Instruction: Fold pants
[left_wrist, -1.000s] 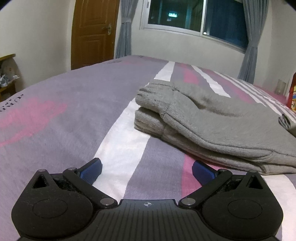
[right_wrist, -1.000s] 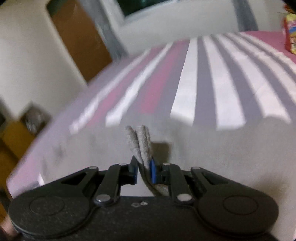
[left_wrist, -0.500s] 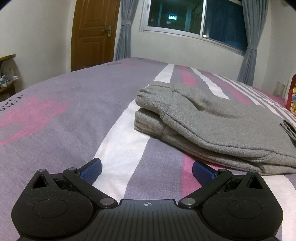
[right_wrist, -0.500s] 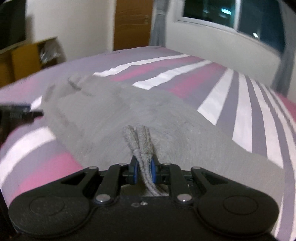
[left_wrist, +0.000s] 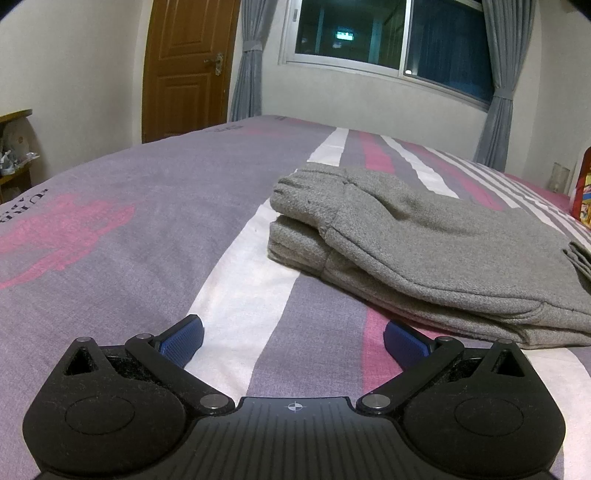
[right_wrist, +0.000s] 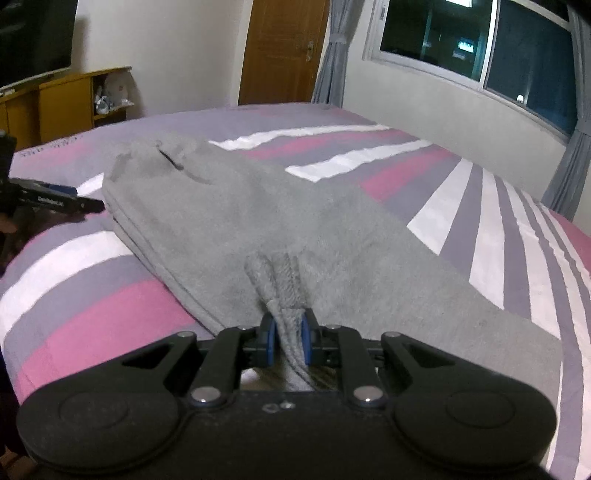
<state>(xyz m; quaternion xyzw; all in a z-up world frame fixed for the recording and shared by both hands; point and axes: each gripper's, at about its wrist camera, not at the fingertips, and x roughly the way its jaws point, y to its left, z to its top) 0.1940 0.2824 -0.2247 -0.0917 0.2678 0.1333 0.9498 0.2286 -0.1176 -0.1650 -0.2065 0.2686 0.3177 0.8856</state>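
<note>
Since the earlier frame the right gripper (right_wrist: 287, 341) has swung round to face the door, carrying the gathered cuffs over the garment. Purple, pink and white striped bed (left_wrist: 110, 229) bears the folded grey fleece pants (left_wrist: 424, 243), right fingers clamped on their cuffs (right_wrist: 277, 280). Left gripper (left_wrist: 293, 338) hovers just short of the pants, fingers wide apart, gripping nothing.

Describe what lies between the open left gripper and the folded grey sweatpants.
Only bare striped bedsheet separates the left gripper from the folded grey sweatpants; nothing else lies there. The left wrist view shows this.
</note>
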